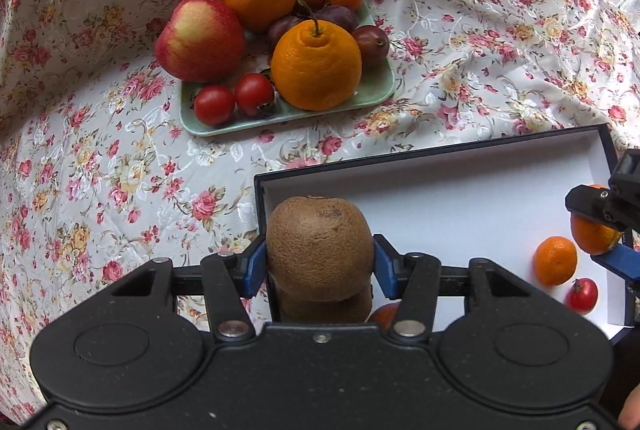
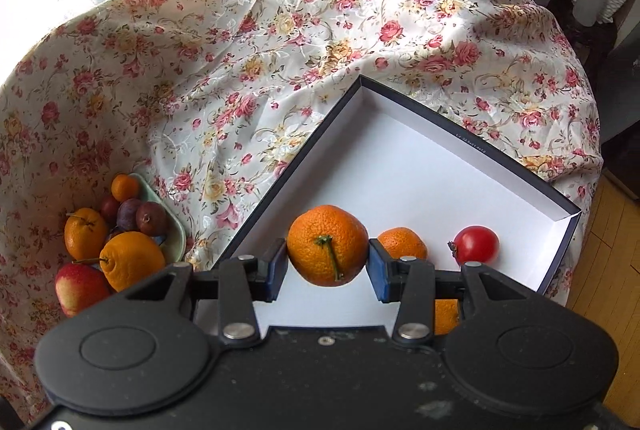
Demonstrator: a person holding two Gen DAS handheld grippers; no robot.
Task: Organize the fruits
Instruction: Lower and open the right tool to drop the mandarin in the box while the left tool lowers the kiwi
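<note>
Your left tool (image 1: 320,262) grips a fuzzy brown kiwi (image 1: 320,246); your right tool (image 2: 328,266) clamps a stemmed orange mandarin (image 2: 327,244) over the white-lined box (image 2: 420,166), green fruit tray (image 2: 176,234) at nine o'clock.

Tablecloth (image 1: 100,170): off-white with pink, red and yellow roses. Plate (image 1: 208,128) at 12 o'clock in the left view: pale green, holding a red-yellow apple (image 1: 200,38), orange citrus (image 1: 316,66), red tomatoes (image 1: 214,105) and dark purple plums (image 1: 370,40). Box (image 2: 420,170): white inside, dark navy rim. Kiwi (image 1: 320,246): brown, between blue pads (image 1: 254,266). Mandarin (image 2: 327,244): orange, green stem. Tomato (image 2: 478,244) at 3 o'clock: red.
</note>
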